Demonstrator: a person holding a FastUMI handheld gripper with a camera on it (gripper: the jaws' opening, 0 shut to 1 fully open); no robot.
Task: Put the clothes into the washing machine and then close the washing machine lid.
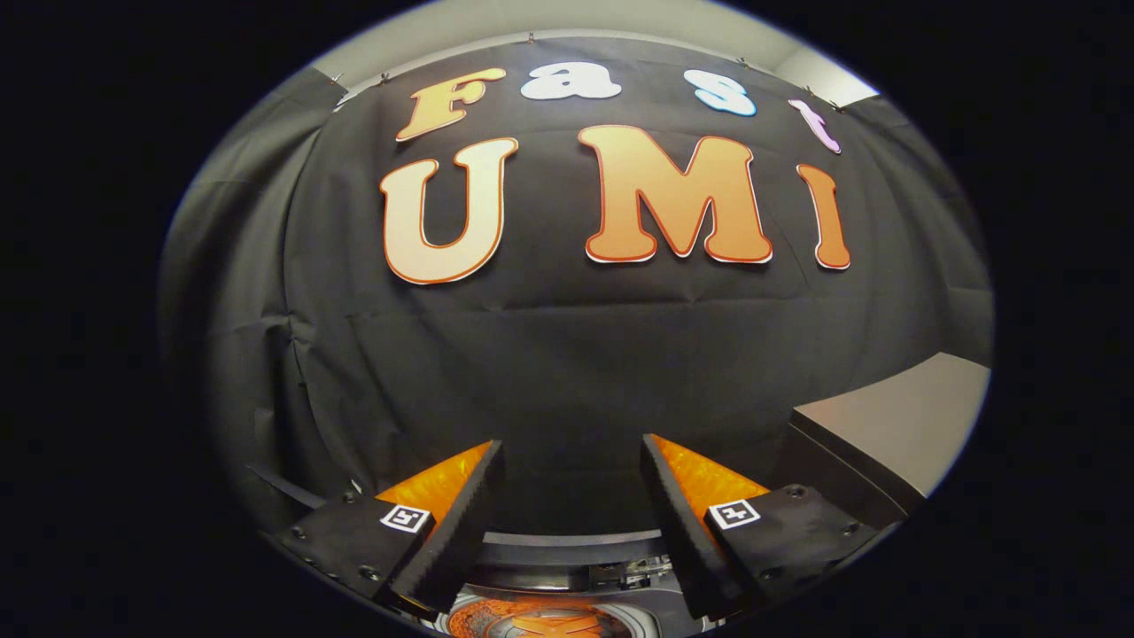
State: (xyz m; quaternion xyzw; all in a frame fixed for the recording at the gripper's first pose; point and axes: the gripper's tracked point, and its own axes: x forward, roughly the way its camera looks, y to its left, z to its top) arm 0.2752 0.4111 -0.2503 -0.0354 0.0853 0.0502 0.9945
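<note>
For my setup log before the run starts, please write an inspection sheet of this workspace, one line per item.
Surface: grey flat top beyond the tool, on its right side.
Job's things: washing machine below the fingers, rim and part of the inside visible; lid state cannot be told; clothes: nothing seen.
Clutter: nothing seen.
Grippers: tool open, fingers apart, holding nothing.
Cables: nothing seen.
Surroundings: black cloth wall ahead, pale wall above it.

Round washing machine drum opening (540, 611) cut off below spread gripper (571, 470) fingers, grey box-shaped lid (895, 425) cropped beyond them, clothes indiscernible.
</note>
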